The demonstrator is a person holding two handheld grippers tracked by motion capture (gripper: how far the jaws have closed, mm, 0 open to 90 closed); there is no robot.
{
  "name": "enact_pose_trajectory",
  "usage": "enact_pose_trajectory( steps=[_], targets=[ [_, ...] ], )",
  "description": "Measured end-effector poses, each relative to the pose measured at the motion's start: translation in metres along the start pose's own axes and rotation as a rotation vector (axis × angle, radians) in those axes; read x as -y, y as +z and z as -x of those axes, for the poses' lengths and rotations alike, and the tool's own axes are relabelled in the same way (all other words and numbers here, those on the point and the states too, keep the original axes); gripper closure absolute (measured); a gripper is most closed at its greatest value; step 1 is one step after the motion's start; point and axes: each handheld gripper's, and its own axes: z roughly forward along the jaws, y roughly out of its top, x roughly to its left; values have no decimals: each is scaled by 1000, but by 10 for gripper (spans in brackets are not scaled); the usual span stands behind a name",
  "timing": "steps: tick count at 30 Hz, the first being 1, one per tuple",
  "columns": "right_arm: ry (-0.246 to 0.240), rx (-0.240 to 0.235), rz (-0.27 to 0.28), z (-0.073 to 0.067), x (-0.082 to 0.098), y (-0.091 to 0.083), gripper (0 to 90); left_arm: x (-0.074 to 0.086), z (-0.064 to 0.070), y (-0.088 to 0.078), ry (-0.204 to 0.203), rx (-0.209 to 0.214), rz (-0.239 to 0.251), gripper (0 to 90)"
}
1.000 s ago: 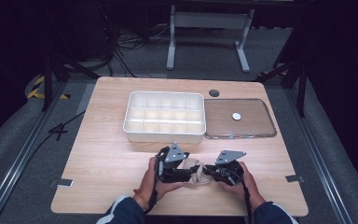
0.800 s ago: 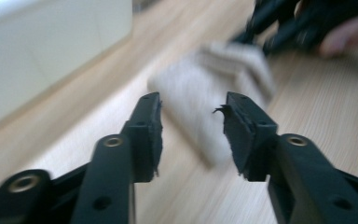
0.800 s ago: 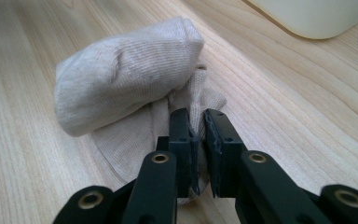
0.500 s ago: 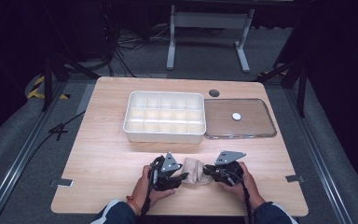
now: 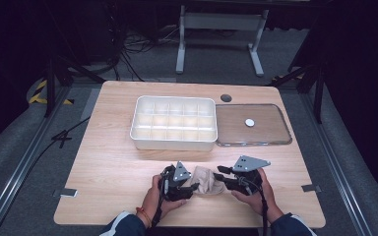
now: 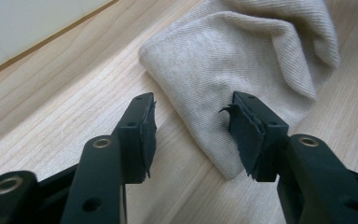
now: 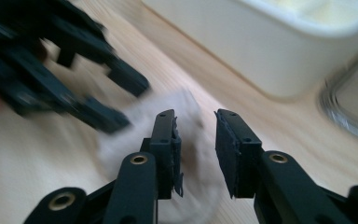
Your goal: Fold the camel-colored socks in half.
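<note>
1. We see both hands low on the counter [image 5: 113,147] at about 6 o'clock, forearms entering from the near edge. The left tool [image 6: 193,133] and right tool [image 7: 196,149] face each other across a beige knit cloth [image 5: 205,180].
2. In the left gripper view, the left tool's jaws stand wide apart with the cloth's folded corner lying between them, neither pad touching it.
3. In the right gripper view, the right tool's jaws are parted by a narrow gap above the cloth and hold nothing; the picture is blurred, so we cannot tell whether they touch the fabric.
4. The cloth lies near the counter's front edge, with bare wood to its 9 o'clock and 3 o'clock and a strip of bare wood between it and the containers.
5. At 12 o'clock from the cloth sits a white compartment tray [image 5: 173,142]; its compartments look empty.
6. Just beside the tray at its 3 o'clock lies a clear lid [image 5: 270,132], flat, with a small white disc [image 5: 249,122] on it.
</note>
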Motion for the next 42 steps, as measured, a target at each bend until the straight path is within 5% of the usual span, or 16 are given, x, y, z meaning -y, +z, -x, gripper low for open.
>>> enact_pose_trajectory(
  steps=[6, 16, 23, 30, 42],
  targets=[
    [-129, -55, -70, -33, -10, 16, 689, 0, -1, 0, 3, 2, 0, 493],
    [-128, -21, -225, -15, 11, 28, 797, 0, -5, 0, -14, 25, -9, 488],
    [-133, -1, -222, -9, 18, 24, 799, 0, -7, 0, -22, 39, -15, 487],
    [-148, 15, -213, -13, 20, 26, 803, 1, -18, -11, -108, 93, -20, 406],
    [-147, -6, -206, -10, 20, 26, 794, 0, -10, -2, -55, 82, -31, 382]
  ],
)
